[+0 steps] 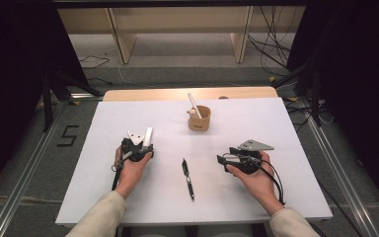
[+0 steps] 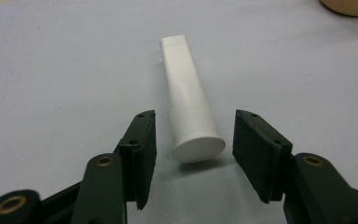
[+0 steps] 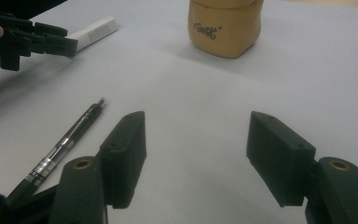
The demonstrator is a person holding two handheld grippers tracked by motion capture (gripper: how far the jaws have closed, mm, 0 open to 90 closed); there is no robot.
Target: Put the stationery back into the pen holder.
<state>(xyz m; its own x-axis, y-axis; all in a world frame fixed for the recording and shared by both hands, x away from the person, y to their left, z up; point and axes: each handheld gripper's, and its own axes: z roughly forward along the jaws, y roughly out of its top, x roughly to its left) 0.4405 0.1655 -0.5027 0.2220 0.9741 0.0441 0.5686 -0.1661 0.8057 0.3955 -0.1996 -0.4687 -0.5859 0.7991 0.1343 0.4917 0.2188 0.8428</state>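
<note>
Left tongs open, jaws standing on either side of the cap end of a white tube, pads clear of it on both sides, nothing gripped yet. Tube flat on the white table, broad round cap toward the tongs, flat crimped tail pointing away. Tan cup farther back on the table, well apart from the tube. Right tongs open as well and empty, held low over the table off to the right. Black pen lying between the two hands, untouched.

Probably very light: a small plastic tube, easy to lift with a modest squeeze. Likely stiff at the cap and at the shoulder just behind it, softer along the body, thin and flat at the tail. Hard to say how full; no bulge or dent to judge by. Smooth surface, so probably a bit slippery against flat pads.

Best taken at the cap or right behind it, where the wall should hold its shape. Keep the pads square to the tube's length and centred on the round part; pinched off-centre, could squirt forward or roll aside on the table. Avoid the middle of the body: may cave in there and push the contents toward the cap. Avoid the tail too: little to hold, and likely to swing.

Close gently, only until firm, then lift straight up.
</note>
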